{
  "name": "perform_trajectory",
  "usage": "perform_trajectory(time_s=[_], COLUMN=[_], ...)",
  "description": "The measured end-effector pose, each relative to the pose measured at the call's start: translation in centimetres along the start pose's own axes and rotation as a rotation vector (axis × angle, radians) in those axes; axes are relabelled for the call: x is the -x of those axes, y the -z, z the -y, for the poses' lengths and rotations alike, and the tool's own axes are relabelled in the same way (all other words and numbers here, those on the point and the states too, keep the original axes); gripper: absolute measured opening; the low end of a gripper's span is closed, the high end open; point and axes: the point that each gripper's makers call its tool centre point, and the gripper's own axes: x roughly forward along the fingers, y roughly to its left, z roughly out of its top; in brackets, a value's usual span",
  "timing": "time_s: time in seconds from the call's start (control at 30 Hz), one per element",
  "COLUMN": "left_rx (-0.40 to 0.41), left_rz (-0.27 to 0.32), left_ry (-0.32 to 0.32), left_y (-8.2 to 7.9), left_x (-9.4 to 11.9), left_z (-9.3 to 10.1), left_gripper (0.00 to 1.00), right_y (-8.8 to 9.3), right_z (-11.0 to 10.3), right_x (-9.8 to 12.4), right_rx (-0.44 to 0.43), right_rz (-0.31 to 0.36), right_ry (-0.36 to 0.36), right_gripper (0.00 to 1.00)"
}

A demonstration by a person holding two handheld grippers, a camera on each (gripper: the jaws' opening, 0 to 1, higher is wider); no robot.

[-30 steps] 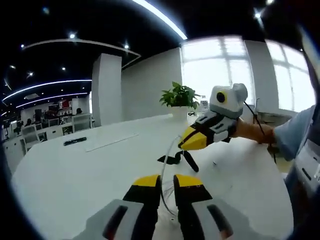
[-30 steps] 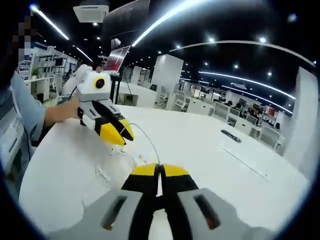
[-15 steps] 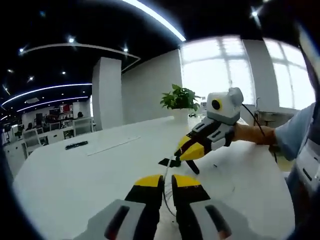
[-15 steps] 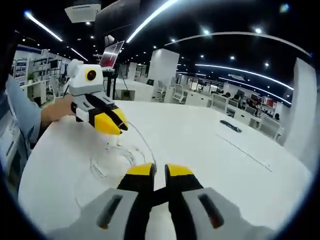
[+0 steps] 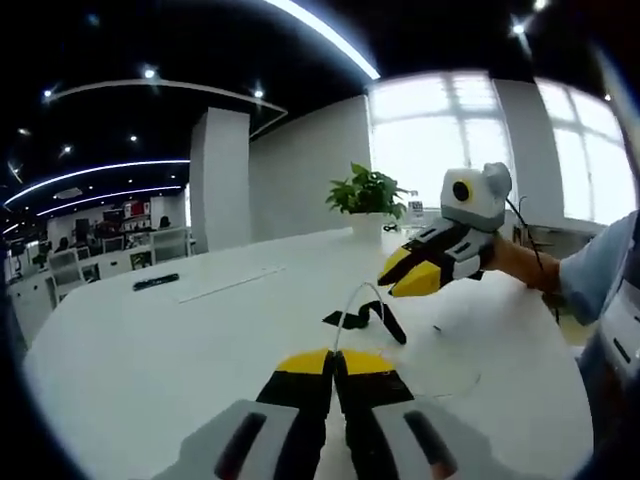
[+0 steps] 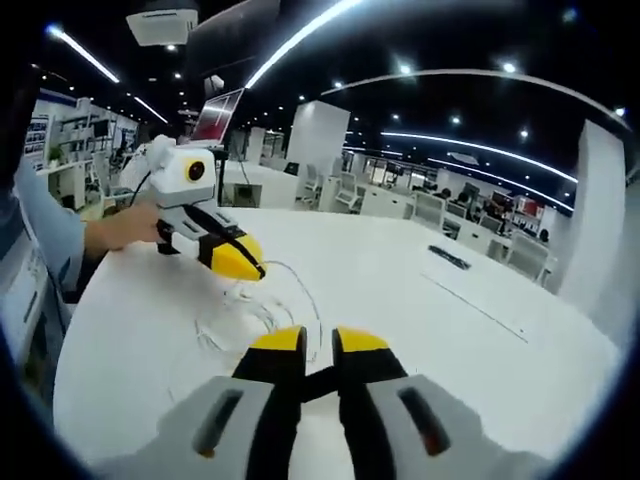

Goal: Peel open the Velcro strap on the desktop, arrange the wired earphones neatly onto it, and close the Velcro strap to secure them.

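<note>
Left gripper [image 5: 335,362]: jaws clenched on the thin white earphone cable [image 5: 350,300], which arcs up from its tips. Right gripper [image 6: 318,342]: jaws slightly parted, released. Loose earphone loops [image 6: 240,305] lie on the white table [image 5: 150,340]. Beyond, the black Velcro strap [image 5: 362,318] lies partly curled. Far: potted plant [image 5: 368,195], bright windows [image 5: 440,130].

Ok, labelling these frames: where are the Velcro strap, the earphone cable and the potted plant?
Velcro strap [image 5: 362,318], left gripper view, its black middle.
earphone cable [image 6: 262,310], right gripper view, coiled white loop.
potted plant [image 5: 368,192], left gripper view, its leaves.
</note>
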Motion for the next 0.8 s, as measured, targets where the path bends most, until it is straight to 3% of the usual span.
perform_trajectory(time_s=[0.13,0.23,0.47,0.8], left_rx=[-0.014,-0.015,-0.011,-0.014], left_rz=[-0.014,-0.014,-0.015,-0.013], left_ry=[-0.006,-0.006,-0.006,-0.005], left_y=[0.3,0.3,0.3,0.3], left_x=[-0.1,-0.1,0.1,0.2], left_z=[0.0,0.1,0.1,0.2], left_gripper=[0.06,0.06,0.06,0.06], right_y=[0.4,1.4,2.5,2.9], right_z=[-4.7,-7.7,-10.8,-10.9], right_x=[0.1,-0.3,-1.3,-2.2], right_rx=[-0.145,-0.188,-0.144,-0.15], right_rz=[-0.017,-0.056,-0.112,-0.17], right_ry=[-0.16,-0.234,-0.261,-0.235], right_gripper=[0.11,0.11,0.11,0.11])
